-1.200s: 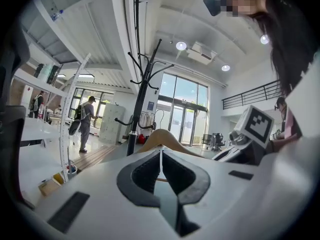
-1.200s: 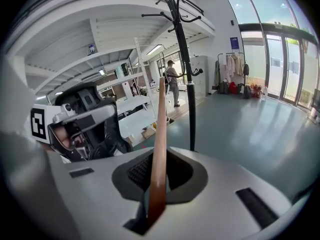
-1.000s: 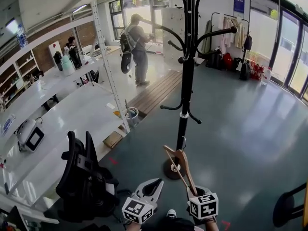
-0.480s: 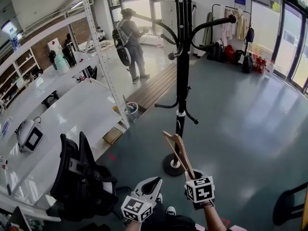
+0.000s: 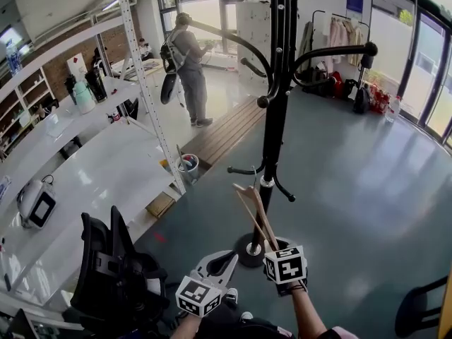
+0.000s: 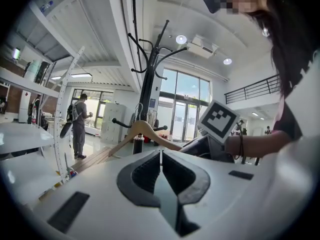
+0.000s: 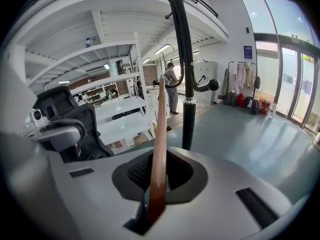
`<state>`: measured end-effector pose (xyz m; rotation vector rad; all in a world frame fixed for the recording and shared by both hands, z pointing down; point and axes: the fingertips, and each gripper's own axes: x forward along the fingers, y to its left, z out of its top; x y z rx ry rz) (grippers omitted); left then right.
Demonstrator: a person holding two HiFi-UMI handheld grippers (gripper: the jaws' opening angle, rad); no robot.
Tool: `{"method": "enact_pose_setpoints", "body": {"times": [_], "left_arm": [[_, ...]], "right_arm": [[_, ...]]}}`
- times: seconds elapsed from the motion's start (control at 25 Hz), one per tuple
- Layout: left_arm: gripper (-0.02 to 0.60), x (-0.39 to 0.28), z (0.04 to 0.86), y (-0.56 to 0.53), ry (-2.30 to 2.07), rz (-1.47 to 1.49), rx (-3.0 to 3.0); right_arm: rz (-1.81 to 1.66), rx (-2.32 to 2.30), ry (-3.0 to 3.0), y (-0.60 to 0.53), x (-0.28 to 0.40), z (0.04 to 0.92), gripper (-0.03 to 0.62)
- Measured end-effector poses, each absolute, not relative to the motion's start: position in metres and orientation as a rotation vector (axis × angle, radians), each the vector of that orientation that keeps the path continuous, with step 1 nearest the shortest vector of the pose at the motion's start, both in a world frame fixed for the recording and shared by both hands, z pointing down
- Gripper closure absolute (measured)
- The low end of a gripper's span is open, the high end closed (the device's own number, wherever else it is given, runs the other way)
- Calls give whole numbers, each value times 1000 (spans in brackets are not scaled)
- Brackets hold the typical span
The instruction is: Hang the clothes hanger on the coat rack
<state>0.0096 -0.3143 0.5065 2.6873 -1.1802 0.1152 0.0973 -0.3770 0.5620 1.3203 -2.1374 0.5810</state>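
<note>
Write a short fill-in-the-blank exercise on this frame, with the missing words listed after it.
The right gripper is shut on a wooden ____. The left gripper, its fingers shut, holds ____. The coat rack has a pole coloured ____. In the head view, the office chair stands to the ____ of the coat rack.

Missing words: hanger; nothing; black; left.
</note>
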Motion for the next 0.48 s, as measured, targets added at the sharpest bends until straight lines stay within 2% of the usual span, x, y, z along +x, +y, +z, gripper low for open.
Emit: {"method": "enact_pose_setpoints", "body": {"times": [0.48], "left_arm": [[581, 5, 501, -371, -1133, 136, 2733]], "right_arm": [[694, 1256, -2001, -428, 93, 617, 565]]}}
